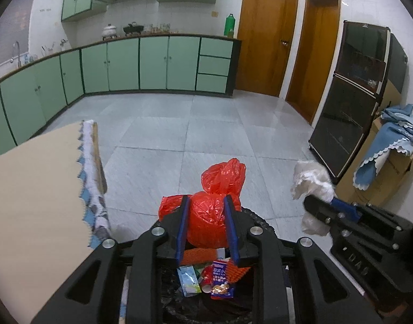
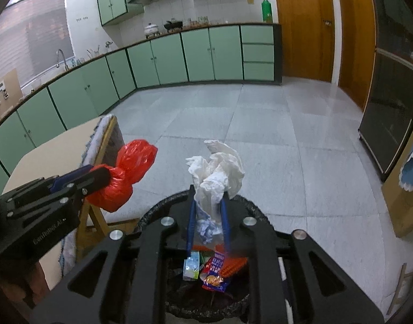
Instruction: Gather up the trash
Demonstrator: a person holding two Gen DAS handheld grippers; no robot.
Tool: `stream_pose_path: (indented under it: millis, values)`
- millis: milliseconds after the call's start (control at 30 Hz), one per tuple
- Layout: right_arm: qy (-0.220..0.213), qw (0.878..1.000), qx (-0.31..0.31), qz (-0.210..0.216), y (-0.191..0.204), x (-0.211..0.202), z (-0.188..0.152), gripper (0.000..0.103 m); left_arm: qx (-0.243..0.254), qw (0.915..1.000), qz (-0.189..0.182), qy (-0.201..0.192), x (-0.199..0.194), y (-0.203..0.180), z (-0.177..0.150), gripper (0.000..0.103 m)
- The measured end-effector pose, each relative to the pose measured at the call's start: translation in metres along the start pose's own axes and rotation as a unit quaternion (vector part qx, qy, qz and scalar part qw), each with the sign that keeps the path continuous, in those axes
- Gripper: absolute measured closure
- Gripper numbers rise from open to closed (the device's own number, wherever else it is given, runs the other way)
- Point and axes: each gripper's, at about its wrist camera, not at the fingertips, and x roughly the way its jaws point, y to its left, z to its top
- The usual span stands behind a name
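Over the black-lined trash bin [image 2: 152, 216] holding wrappers, the left gripper [image 1: 206, 202] pinches a red plastic bag [image 1: 214, 210] between its blue fingers, while the right gripper [image 2: 207, 202] beside it pinches crumpled white paper [image 2: 217, 170].

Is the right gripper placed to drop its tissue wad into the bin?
Probably yes. The right gripper holds the tissue wad above the open bin, with only trash below and the left gripper off to the side.
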Motion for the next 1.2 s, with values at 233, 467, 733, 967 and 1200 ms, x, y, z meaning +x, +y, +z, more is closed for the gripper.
stream_pose_path:
  millis: [233,467,733,967,1200]
  values:
    - [0.035,0.999,0.009,-0.002,-0.008,0.031,-0.011,0.069,-0.010,0.9998,-0.005,0.014,0.011,0.003,0.002,0.055]
    - [0.023,1.000,0.007,-0.016,-0.006,0.025,-0.007,0.049,-0.022,0.9997,0.004,0.003,0.004,0.013,0.006,0.046]
    - [-0.019,0.999,-0.013,-0.043,0.007,-0.012,0.002,0.011,-0.013,0.9986,0.032,-0.041,-0.035,0.029,0.013,0.022]
    - [-0.035,0.999,-0.006,-0.013,0.020,-0.055,0.006,0.005,-0.011,0.9972,0.044,-0.060,-0.082,0.046,0.006,0.009]
    - [-0.043,0.999,-0.005,-0.003,0.043,-0.098,-0.002,0.005,-0.005,0.9960,0.065,-0.060,-0.128,0.053,-0.011,0.006]
